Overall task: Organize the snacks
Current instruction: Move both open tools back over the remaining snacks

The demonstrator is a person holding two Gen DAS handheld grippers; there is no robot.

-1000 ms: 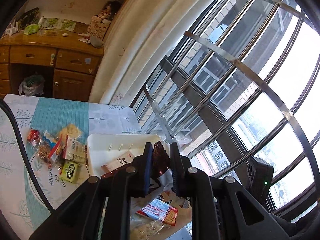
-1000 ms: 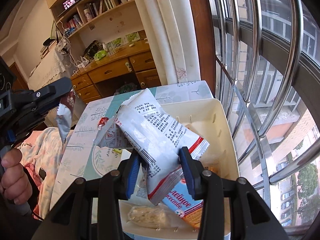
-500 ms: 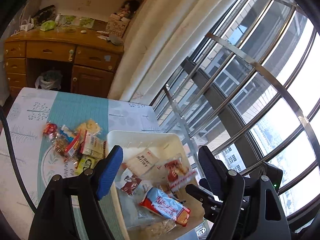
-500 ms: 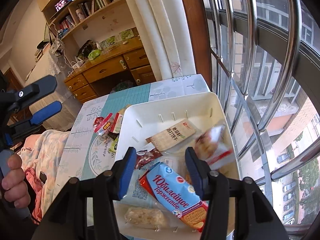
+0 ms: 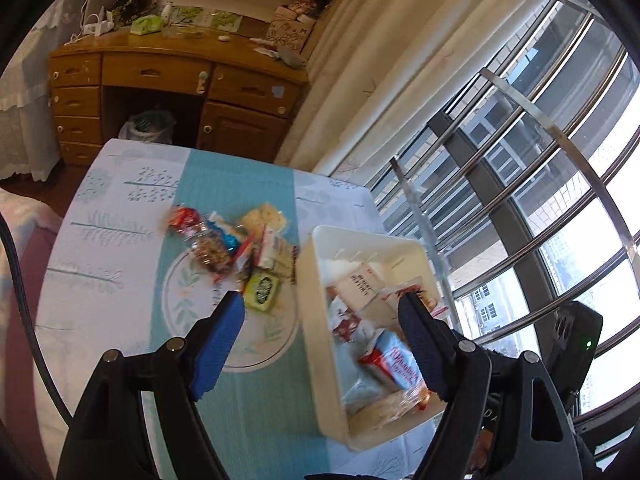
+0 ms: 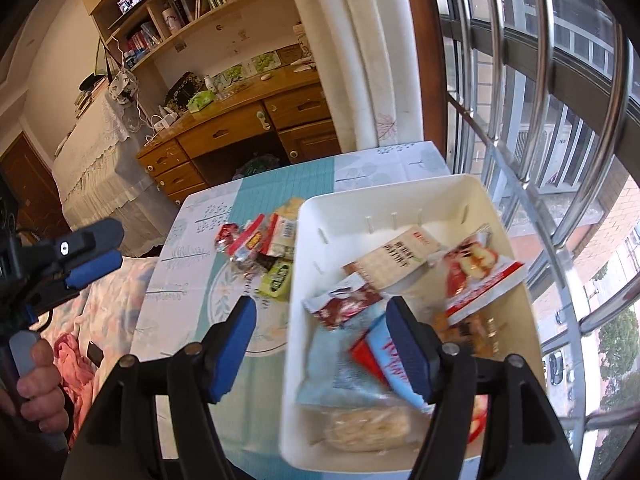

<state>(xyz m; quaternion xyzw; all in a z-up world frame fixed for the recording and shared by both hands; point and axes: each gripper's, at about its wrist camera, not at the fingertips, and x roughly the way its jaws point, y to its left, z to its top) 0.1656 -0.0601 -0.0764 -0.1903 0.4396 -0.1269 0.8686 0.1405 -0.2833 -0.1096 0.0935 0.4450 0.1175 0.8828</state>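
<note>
Swinging both empty grippers off the white bin (image 6: 472, 192) w/ packets inside, L gripper (image 5: 320, 312) wide open, R gripper (image 6: 320, 320) jaws opening w/ nothing btwn, I'd next reach the loose snack pile (image 5: 240, 248) on the tablecloth (image 5: 120, 240) beside the bin.

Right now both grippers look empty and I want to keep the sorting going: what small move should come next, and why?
Probably swing the left gripper toward the loose snack pile on the tablecloth beside the white bin, starting with the green packet. It lies nearest that gripper, and neither gripper, the right gripper still opening, holds anything.
</note>
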